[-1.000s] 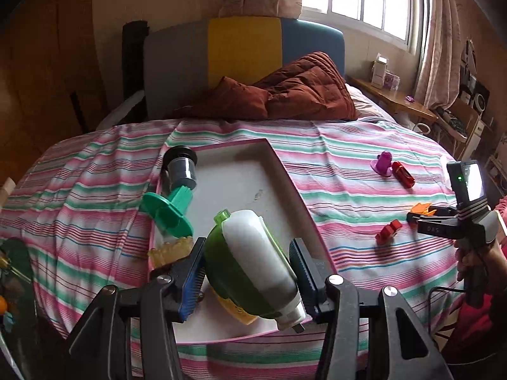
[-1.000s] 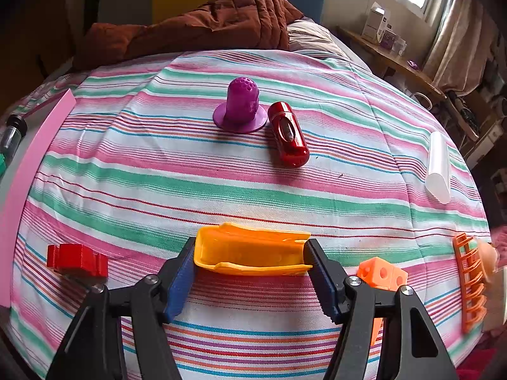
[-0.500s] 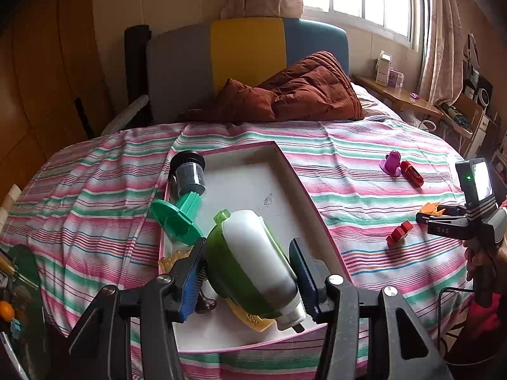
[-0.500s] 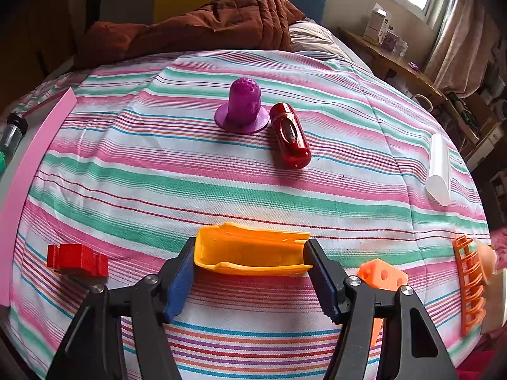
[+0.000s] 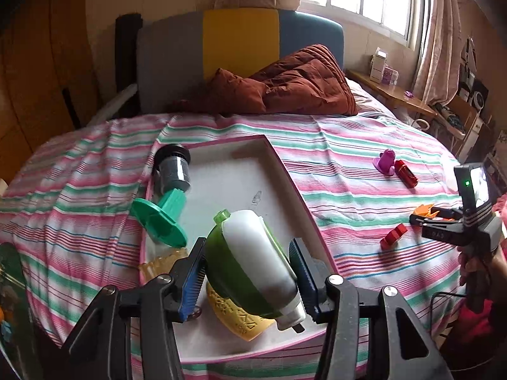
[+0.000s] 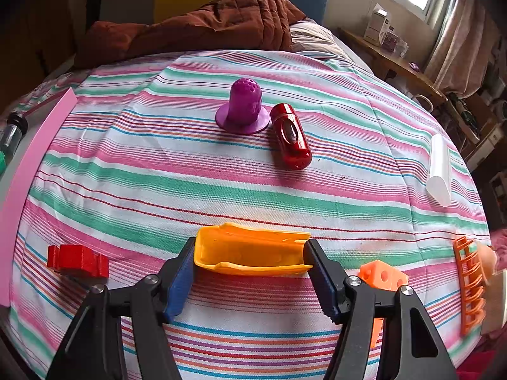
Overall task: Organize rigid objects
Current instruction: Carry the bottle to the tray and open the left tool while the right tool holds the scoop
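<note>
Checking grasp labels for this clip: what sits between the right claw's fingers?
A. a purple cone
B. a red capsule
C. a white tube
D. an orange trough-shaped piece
D: in the right wrist view the right claw has its pads against both ends of the orange trough-shaped piece.

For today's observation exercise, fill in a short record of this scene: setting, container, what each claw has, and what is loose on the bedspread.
Setting: bed with striped bedspread
Container: pink-rimmed tray, holding a dark jar and a green flanged piece
Left claw: shut on a green and white bottle, above the tray
Right claw: shut on an orange trough-shaped piece
Loose items: purple dome, red capsule, red block, orange cube, white tube, orange rack
</note>
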